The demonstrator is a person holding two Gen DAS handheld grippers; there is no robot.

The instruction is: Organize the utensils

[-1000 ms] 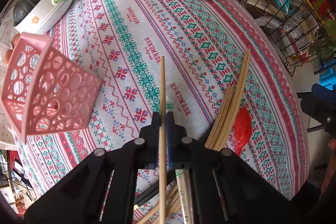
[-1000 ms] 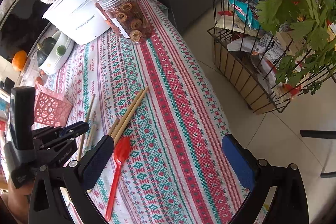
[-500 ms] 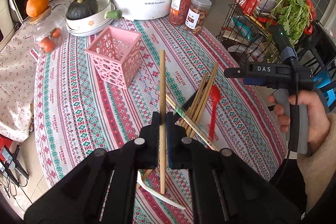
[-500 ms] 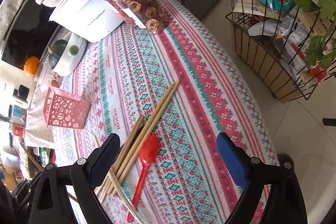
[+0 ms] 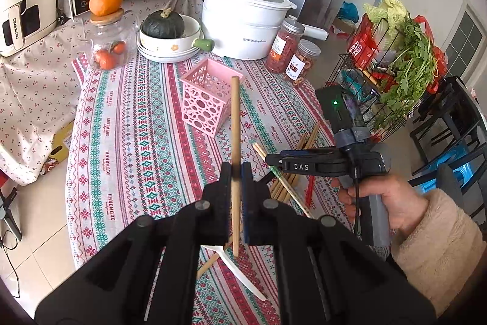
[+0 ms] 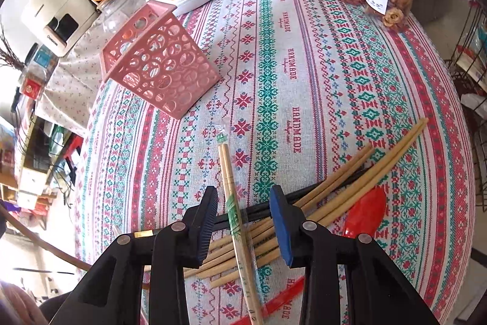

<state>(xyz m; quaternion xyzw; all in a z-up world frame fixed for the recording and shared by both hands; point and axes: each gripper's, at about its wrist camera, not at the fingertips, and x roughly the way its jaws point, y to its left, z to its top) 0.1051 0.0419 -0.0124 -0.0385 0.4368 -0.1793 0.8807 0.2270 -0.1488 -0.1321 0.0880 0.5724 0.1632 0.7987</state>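
Observation:
My left gripper (image 5: pixel 236 172) is shut on a single wooden chopstick (image 5: pixel 235 118) and holds it in the air, its far end in front of the pink perforated basket (image 5: pixel 210 99). My right gripper (image 6: pixel 243 212) points down over the pile of wooden chopsticks (image 6: pixel 350 172). Its jaws are closing around a plastic-wrapped pair of chopsticks (image 6: pixel 229 188) that lies across the pile, with a gap still on each side. A red spoon (image 6: pixel 365 212) lies at the right of the pile. The basket (image 6: pixel 155 63) stands upright at the far left.
A white pot (image 5: pixel 243 20), two snack jars (image 5: pixel 301 60), a bowl with a squash (image 5: pixel 167 35) and a glass jar of oranges (image 5: pixel 109 47) line the table's far side. A wire rack of greens (image 5: pixel 395 66) stands off the right edge. A white plastic utensil (image 5: pixel 240 270) lies near me.
My left gripper rose and drew back with the chopstick. My right gripper swung left over the pile and its jaws narrowed from wide open around the wrapped pair.

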